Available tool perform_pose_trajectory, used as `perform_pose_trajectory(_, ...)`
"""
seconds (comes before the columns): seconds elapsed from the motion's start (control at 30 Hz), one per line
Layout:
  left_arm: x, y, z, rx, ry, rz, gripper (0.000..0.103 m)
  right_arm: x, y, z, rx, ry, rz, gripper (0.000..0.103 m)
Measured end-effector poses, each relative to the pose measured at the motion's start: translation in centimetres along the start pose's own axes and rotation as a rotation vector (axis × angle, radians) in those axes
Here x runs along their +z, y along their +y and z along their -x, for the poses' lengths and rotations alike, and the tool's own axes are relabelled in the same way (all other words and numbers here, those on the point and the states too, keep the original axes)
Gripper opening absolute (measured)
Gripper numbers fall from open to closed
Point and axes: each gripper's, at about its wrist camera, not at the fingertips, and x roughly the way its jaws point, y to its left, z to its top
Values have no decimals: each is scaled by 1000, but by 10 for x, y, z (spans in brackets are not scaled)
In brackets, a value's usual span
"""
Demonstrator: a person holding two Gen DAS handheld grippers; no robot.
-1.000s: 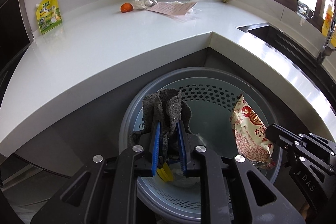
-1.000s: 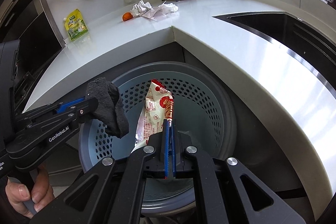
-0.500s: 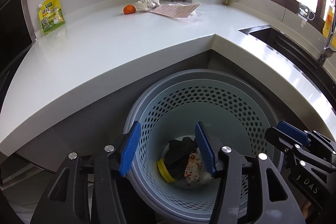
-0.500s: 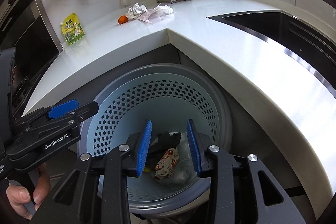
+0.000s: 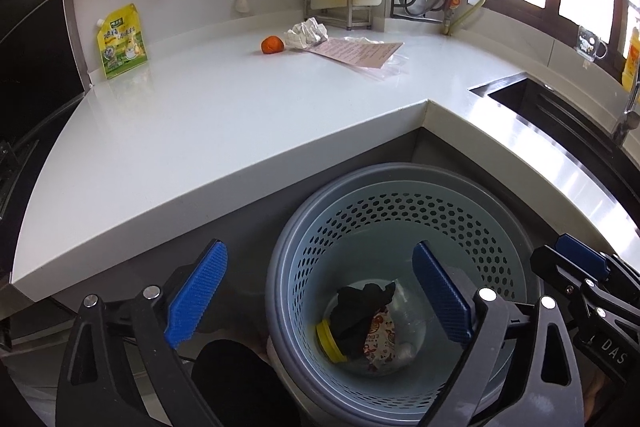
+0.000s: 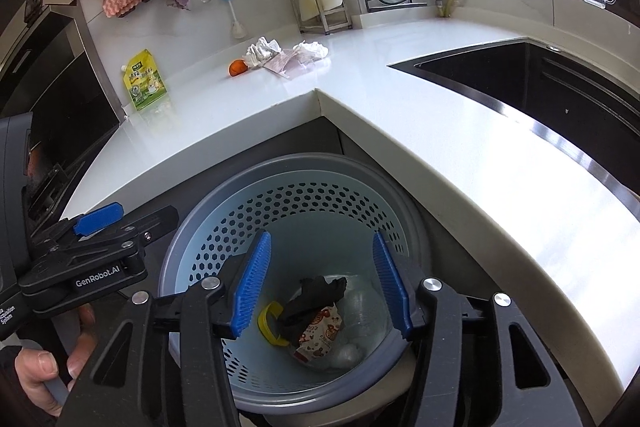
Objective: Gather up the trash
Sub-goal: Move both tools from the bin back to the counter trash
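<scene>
A second ago my left gripper [image 5: 320, 297] was pinching the dark cloth [image 5: 362, 311] and my right gripper [image 6: 322, 283] the snack wrapper [image 6: 320, 335]; both jaws have just been opening — nothing sits between them now; the cloth and wrapper have dropped to the bottom of the perforated bin [image 5: 400, 211], lying together beside the yellow lid [image 5: 326, 341]; the left jaws stand wider than the right.

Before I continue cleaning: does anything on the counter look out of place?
Yes. Crumpled white paper, an orange peel and a pink sheet lie loose together near the counter's back wall, apart from the bin.
</scene>
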Motion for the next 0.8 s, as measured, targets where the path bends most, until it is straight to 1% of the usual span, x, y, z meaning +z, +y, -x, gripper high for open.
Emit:
perform_pose_trajectory(0.1,9,6,6,16,-26,3,96,9,0,0,-1,-8,5,54)
perform_pose_trajectory(0.17,16,10,9,25,-40,5,96,17,1,2,-5,-19,17,58)
perform_pose_trajectory(0.4,54,30,11,29,-83,39,97,56,11,-5,-9,-53,84,58)
perform_pose_trajectory(0.53,83,40,1,22,-95,53,97,85,9,-18,12,-59,84,58)
perform_pose_trajectory(0.63,108,47,-10,32,-106,53,97,111,8,-30,23,-61,86,58)
perform_pose_trajectory(0.8,152,55,-34,33,-126,59,97,157,5,-55,16,-59,105,58)
